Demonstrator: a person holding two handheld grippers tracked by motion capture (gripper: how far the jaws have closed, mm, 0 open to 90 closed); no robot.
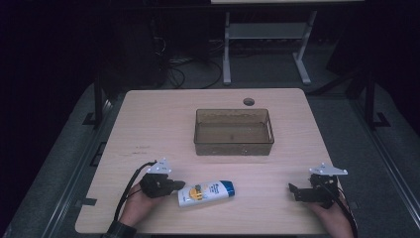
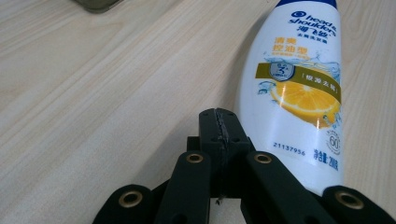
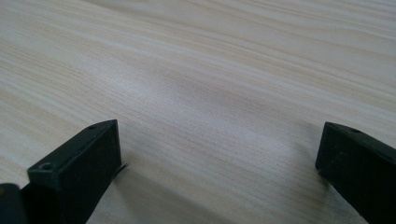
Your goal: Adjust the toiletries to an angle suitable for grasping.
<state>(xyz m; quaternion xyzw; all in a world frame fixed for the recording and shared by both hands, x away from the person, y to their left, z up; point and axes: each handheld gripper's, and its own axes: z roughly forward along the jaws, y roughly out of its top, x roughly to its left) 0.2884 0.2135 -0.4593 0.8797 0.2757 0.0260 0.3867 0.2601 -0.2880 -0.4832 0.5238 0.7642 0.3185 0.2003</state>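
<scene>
A white shampoo bottle [image 1: 206, 192] with a blue cap and an orange-slice label lies on its side near the table's front edge. In the left gripper view the bottle [image 2: 299, 88] stretches away just right of the jaws. My left gripper [image 1: 179, 185] rests on the table with its tips at the bottle's left end, and its jaws are pressed together with nothing between them [image 2: 219, 122]. My right gripper [image 1: 292, 190] sits low at the front right, apart from the bottle. Its jaws stand wide open [image 3: 219, 149] over bare wood.
A clear brownish plastic bin [image 1: 234, 132] stands empty in the middle of the wooden table [image 1: 148, 124], behind the bottle. A round cable hole [image 1: 248, 101] lies near the far edge. Beyond the table are a dark floor, cables and white desk legs.
</scene>
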